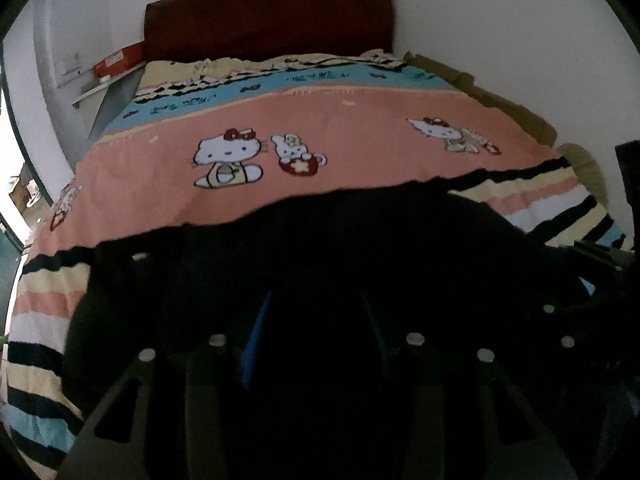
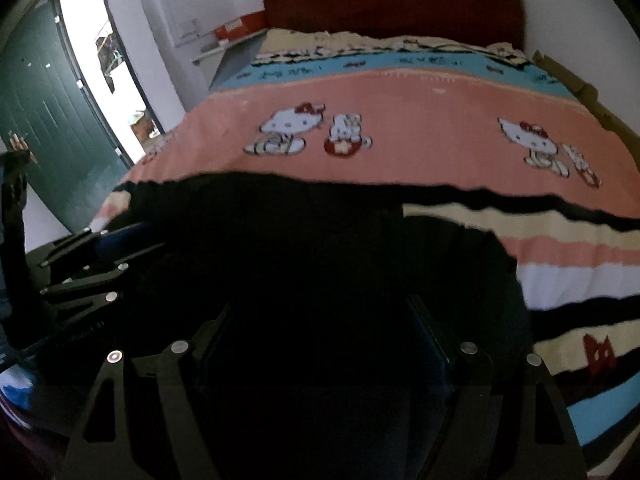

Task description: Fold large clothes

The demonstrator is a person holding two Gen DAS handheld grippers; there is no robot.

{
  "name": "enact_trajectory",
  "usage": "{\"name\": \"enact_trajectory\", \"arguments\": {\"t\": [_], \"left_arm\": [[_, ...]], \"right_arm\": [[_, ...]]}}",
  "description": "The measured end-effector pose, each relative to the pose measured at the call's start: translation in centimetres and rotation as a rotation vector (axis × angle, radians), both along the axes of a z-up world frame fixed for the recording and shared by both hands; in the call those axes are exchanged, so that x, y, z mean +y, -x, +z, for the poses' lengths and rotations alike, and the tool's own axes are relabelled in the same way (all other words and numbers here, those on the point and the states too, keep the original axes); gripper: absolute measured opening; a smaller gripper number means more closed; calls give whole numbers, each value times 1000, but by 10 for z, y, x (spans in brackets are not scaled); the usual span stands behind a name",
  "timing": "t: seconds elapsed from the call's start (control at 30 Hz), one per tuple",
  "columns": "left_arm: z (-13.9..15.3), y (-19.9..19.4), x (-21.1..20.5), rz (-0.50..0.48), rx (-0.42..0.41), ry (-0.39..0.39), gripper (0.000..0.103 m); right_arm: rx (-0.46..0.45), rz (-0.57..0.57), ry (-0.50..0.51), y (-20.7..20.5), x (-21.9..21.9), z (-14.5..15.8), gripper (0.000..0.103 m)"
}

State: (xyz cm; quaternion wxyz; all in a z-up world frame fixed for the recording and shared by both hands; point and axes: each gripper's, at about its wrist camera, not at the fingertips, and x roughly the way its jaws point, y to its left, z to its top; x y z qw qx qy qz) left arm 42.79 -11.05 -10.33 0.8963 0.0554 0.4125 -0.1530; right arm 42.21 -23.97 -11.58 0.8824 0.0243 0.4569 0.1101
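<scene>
Black garment (image 1: 360, 240), matte soft fabric with wavy far edge, spread over near end of bed, covering striped part of blanket (image 1: 340, 128). Left gripper (image 1: 316, 320): blue-padded fingers apart, black cloth filling gap; grip not discernible. Right gripper (image 2: 320, 320): fingers apart, buried in same dark cloth; cannot tell if pinching. Blanket knit-textured, salmon with cartoon cat prints, blue band with unreadable script. Dark red headboard (image 1: 268, 20), rounded top. Orange box (image 1: 120, 58) on shelf, label illegible.

a pink bedspread (image 1: 340, 128) printed with cartoon cats and striped in black, cream, white and blue covers a bed beneath a dark red headboard (image 1: 268, 20). an orange box (image 1: 120, 60) rests on a shelf beside it, near a green door (image 2: 48, 120).
</scene>
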Motion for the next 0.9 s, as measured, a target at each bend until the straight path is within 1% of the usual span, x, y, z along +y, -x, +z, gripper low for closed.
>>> {"name": "enact_trajectory", "arguments": {"t": [0.13,0.23,0.33,0.43,0.5,0.57,0.63,0.73,0.83,0.9], "left_arm": [[-15,-1,-2,3,-1,-16,44],[-24,1,-3,7,-10,-27,44],[-25,-3,-4,14,17,-40,44],[-15,-2,-1,14,60,-35,44],[-4,7,3,8,69,-18,44],[8,25,7,-4,58,-10,44],[14,40,5,-28,49,-28,44],[15,64,1,-55,37,-63,44],[9,80,2,-51,39,-62,44],[2,86,2,-40,30,-67,47]], "right_arm": [[35,-14,1,-1,-1,-21,77],[38,-20,-2,-1,-3,-36,77],[45,-20,7,-1,-2,-41,77],[87,-10,35,-4,3,-35,77],[102,7,41,3,7,-21,77],[79,32,26,17,9,-8,77],[57,57,45,35,12,4,77],[60,73,71,57,12,7,77],[69,82,78,74,8,7,77],[85,95,94,85,7,1,77]]}}
